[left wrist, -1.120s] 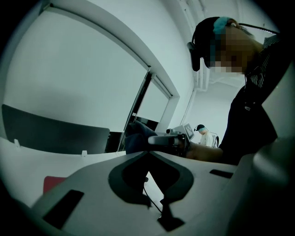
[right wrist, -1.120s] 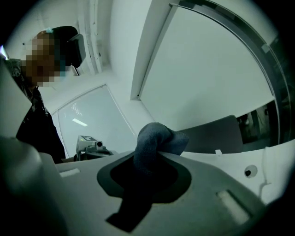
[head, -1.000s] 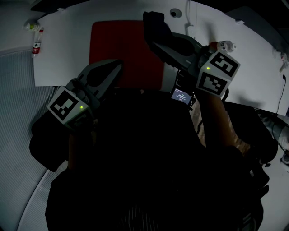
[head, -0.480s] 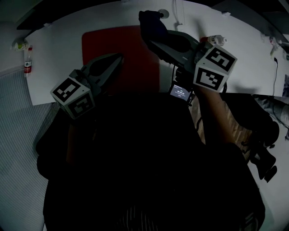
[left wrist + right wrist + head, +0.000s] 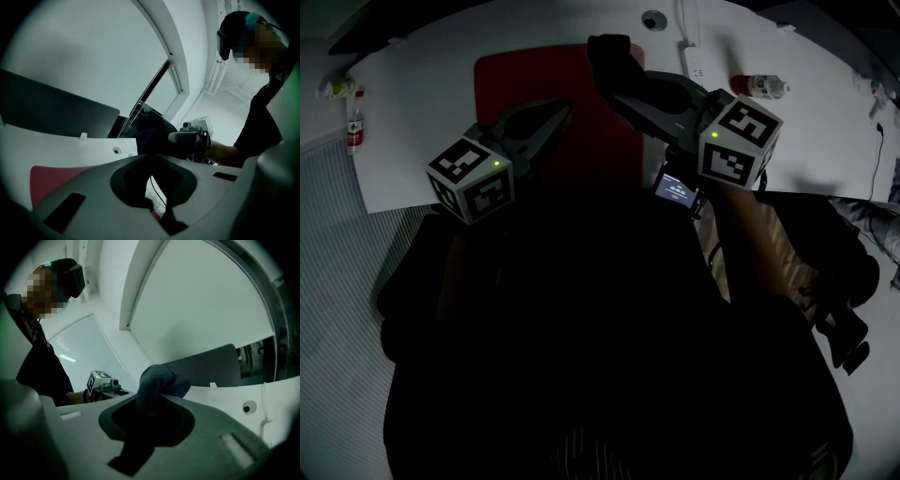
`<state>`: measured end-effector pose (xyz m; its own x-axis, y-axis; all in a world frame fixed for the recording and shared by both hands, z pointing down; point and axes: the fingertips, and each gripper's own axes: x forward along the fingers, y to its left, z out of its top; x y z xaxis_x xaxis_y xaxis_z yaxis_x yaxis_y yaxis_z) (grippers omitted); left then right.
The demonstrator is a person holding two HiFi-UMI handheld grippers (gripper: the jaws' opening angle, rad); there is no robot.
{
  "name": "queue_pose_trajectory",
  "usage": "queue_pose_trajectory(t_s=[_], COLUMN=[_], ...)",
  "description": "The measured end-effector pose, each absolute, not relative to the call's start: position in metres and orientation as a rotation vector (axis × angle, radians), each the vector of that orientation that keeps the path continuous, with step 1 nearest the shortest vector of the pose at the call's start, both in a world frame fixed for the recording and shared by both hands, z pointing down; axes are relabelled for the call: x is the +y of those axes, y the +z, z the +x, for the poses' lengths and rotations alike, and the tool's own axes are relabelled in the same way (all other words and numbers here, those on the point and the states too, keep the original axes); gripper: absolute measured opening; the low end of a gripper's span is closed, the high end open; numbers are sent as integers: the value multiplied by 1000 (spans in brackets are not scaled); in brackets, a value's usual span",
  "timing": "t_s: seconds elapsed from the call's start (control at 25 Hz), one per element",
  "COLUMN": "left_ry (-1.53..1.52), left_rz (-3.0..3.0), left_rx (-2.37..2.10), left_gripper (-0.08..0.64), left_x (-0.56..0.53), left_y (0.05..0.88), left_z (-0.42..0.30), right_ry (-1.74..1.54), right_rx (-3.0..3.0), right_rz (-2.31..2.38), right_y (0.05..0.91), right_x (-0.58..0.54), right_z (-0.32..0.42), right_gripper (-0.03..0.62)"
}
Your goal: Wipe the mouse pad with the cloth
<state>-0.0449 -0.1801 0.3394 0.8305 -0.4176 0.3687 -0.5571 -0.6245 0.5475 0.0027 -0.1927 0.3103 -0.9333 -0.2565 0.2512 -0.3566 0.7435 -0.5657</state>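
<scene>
The red mouse pad point(image 5: 548, 89) lies on the white table point(image 5: 422, 103). My right gripper point(image 5: 614, 66) is shut on a dark blue cloth point(image 5: 611, 49) at the pad's far right corner. Whether the cloth touches the pad cannot be told. The right gripper view shows the bunched cloth point(image 5: 161, 380) sticking out past the closed jaws of the right gripper point(image 5: 156, 401). My left gripper point(image 5: 565, 110) hovers over the middle of the pad, shut and holding nothing. In the left gripper view the left gripper point(image 5: 150, 158) faces the cloth point(image 5: 152, 133), with a strip of pad point(image 5: 47, 180) at lower left.
A plastic bottle point(image 5: 764, 86) lies on the table at the right. Another small bottle point(image 5: 354, 122) stands at the left edge. A round cable hole point(image 5: 653, 19) and a white cable point(image 5: 689, 52) are at the back. The person's dark torso fills the lower half.
The left gripper has come up and forward, from the pad's near edge to over its middle. The right gripper still holds the cloth at the pad's far right corner.
</scene>
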Motion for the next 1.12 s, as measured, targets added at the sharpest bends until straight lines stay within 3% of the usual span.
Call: queue_pose_trajectory(t_s=[1.12], left_ry=[517], left_rz=[2078], left_rx=[-728], left_gripper=[8], left_x=[-190], left_y=[492], left_z=[-88], right_ry=[993], right_rx=[-2493], right_rz=[461], right_y=[443], right_x=[-208], right_z=[-15], right_gripper=[71])
